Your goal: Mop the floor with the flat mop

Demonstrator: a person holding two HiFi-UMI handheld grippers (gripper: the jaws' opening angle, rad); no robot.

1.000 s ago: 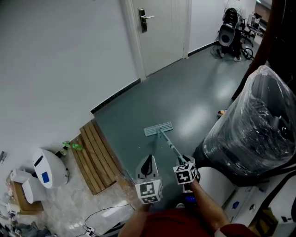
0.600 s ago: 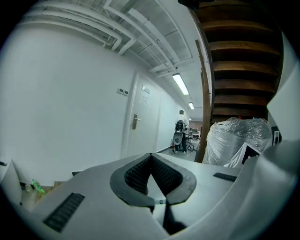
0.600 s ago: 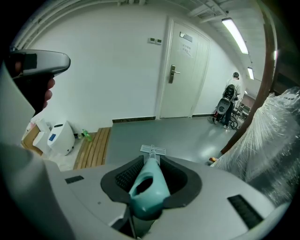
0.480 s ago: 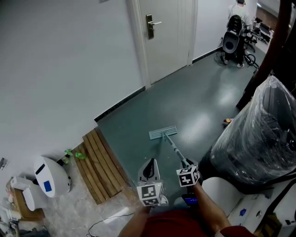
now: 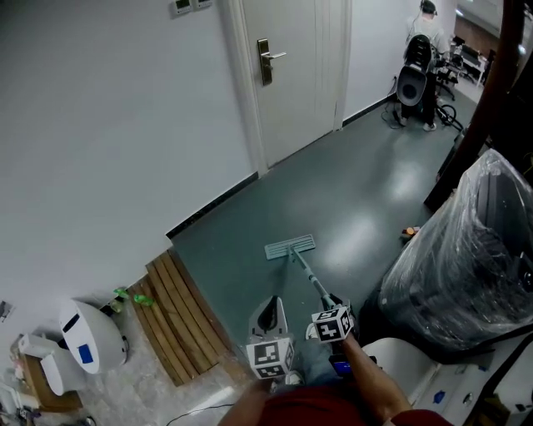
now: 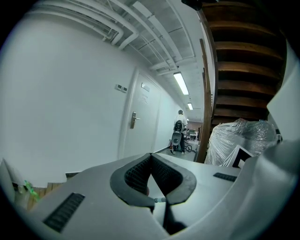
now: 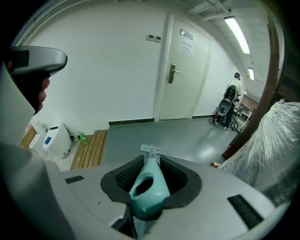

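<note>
**Mop head down on floor; right gripper on handle, left gripper idle**

Mop (image 5: 290, 247): the flat head lies flat on the grey-green floor (image 5: 358, 179), in the open stretch between the wall (image 5: 108, 125) and the film-wrapped bulk (image 5: 466, 250). The handle (image 5: 306, 268) slants from the head back and up toward the person, ending at the right gripper (image 5: 327, 304).

Right gripper: in its own view both jaws clamp the teal handle near its top end. The hollow end cap sticks out behind the pads. The head shows small and straight ahead beyond the jaws.

Left gripper (image 5: 269, 308): just left of the right one and clear of the handle. In its own view the pads are pressed together at the tips with nothing between them. It points along the corridor, above the floor.

Surroundings:
- A slatted wooden board (image 5: 176, 312) lies at the floor's left edge, near the mop head but apart from it.
- A green item (image 5: 133, 297) sits by the board's left side. It is too small to identify.
- A white rounded device (image 5: 87, 343) with a blue patch stands further left.
- The wall is white with a dark skirting strip.
- The door (image 5: 291, 75) is white with a metal lever and is shut.
- The bulk stands to the right of the handle, near it.
- At the far end are a black machine (image 5: 412, 75) and a person (image 5: 426, 18) in white beside it.
</note>
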